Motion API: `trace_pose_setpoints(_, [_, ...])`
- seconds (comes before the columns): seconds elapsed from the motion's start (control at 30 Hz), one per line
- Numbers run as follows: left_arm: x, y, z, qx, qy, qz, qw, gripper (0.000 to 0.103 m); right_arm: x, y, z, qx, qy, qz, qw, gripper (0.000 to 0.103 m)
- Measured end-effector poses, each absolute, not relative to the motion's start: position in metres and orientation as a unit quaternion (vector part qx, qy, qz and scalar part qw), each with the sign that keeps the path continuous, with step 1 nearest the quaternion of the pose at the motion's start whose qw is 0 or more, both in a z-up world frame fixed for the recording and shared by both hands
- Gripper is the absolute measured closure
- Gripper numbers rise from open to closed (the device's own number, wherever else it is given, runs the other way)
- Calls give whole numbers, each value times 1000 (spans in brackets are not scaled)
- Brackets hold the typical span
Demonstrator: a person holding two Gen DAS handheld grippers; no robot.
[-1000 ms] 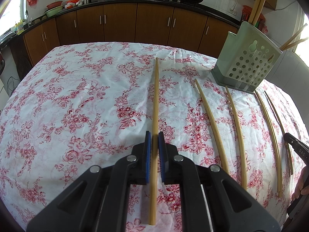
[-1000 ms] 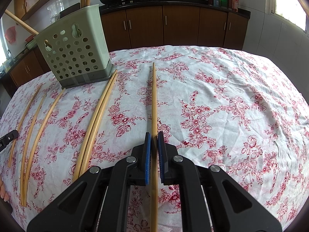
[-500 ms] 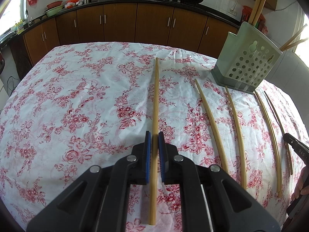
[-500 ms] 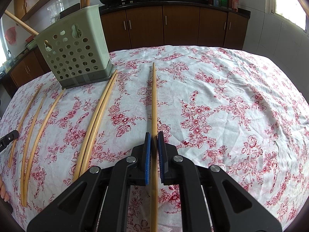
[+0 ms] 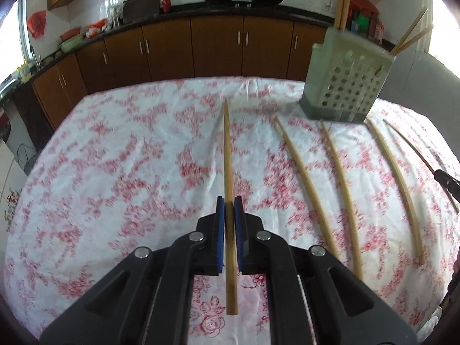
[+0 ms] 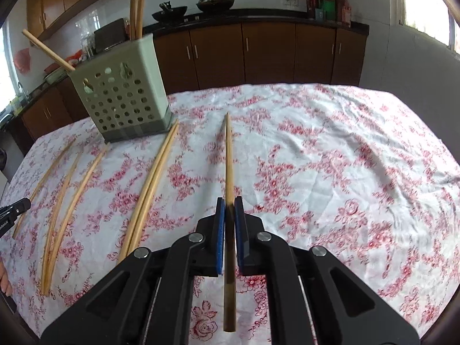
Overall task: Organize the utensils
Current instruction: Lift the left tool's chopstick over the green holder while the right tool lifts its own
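Note:
My left gripper (image 5: 229, 201) is shut on a bamboo chopstick (image 5: 227, 149) and holds it raised above the floral tablecloth (image 5: 115, 172). My right gripper (image 6: 229, 201) is shut on another chopstick (image 6: 229, 158), also raised off the cloth. The pale green perforated utensil holder (image 5: 348, 86) stands at the far right in the left wrist view and at the far left in the right wrist view (image 6: 120, 92), with chopsticks standing in it. Several loose chopsticks (image 5: 307, 184) lie on the cloth in front of the holder; a pair (image 6: 152, 184) lies beside it.
The table edge drops off on all sides. Brown kitchen cabinets (image 5: 218, 49) with a black counter, woks and jars run along the back wall. The other gripper's tip shows at the right edge of the left wrist view (image 5: 448, 181) and at the left edge of the right wrist view (image 6: 11, 212).
Both grippers have lifted their chopsticks off the cloth and risen; the table now appears lower and blurred by motion. The holder has shifted in both views.

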State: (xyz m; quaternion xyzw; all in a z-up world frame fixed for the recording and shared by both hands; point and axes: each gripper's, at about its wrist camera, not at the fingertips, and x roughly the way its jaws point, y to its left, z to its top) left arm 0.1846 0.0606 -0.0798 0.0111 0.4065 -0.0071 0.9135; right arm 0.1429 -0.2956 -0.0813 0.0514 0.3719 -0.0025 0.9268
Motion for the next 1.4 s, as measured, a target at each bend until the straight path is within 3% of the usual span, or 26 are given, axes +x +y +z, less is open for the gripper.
trace_pose_setpoints(0.4, [171, 52, 27, -24, 286, -53, 957, 95, 133, -290, 0, 52, 253, 10, 966, 95])
trace_pose_setpoints(0.77, [170, 21, 88, -16, 235, -117, 965, 95, 133, -269, 66, 67, 171, 67, 981, 95])
trace_pose_setpoints(1.07, [195, -15, 157, -35, 136, -116, 983, 95, 151, -252, 125, 100, 64, 90, 989, 95])
trace_pose_setpoints(1.23, [227, -34, 174, -45, 96, -100, 989, 95, 176, -247, 130, 101, 13, 78, 992, 95])
trace_pose_setpoints(1.4, [263, -51, 156, -36, 90, -90, 991, 95, 210, -245, 113, 114, 9, 67, 991, 95])
